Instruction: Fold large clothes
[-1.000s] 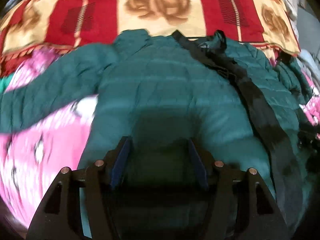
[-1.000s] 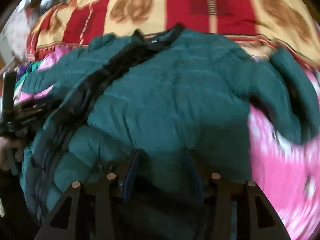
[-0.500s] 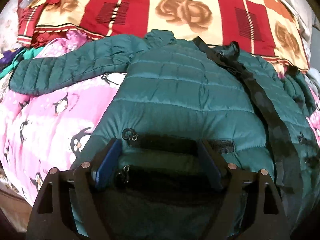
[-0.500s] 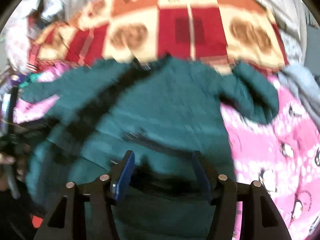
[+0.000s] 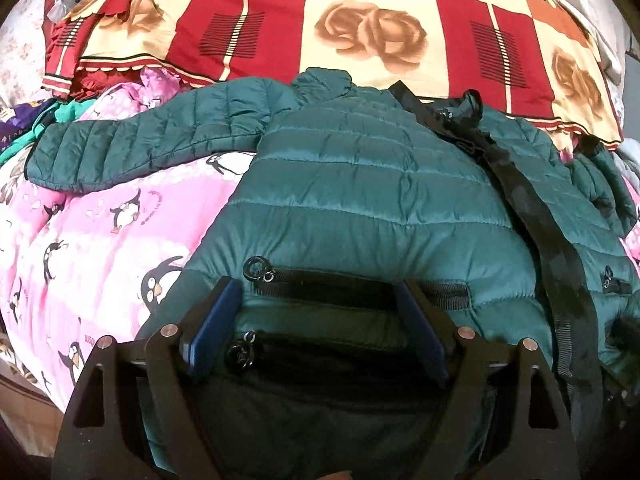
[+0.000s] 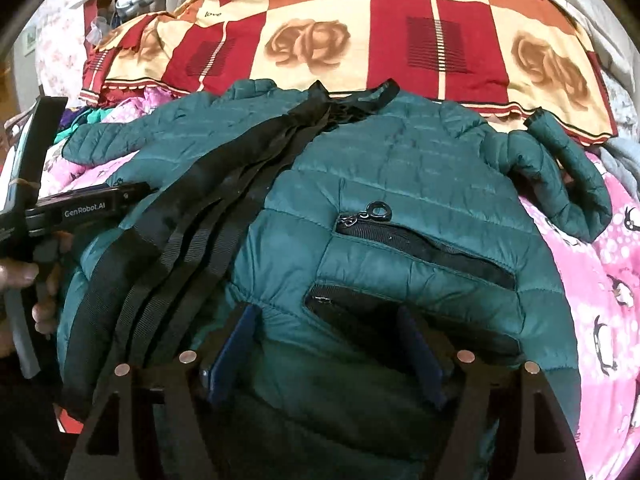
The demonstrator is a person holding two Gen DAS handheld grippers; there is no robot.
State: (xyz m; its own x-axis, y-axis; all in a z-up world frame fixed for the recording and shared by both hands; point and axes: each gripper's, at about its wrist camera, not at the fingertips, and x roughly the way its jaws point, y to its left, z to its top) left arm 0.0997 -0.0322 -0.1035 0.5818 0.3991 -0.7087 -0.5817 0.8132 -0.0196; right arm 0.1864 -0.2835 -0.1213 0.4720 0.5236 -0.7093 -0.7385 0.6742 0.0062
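Dark green quilted puffer jacket (image 5: 360, 184) lies front-up on pink penguin-print blanket (image 5: 100, 248) on bed, black zipper band (image 6: 208, 216) down middle, sleeves spread outward. Left hand-held gripper (image 5: 320, 320) and right hand-held gripper (image 6: 328, 344) over hem, jaws wide, just opened further, fabric between pads unpressed. Views sharper than before; jacket flatter.

Jacket (image 5: 360, 184) flat on penguin blanket (image 5: 100, 240), collar toward rose quilt (image 5: 372, 28) behind.
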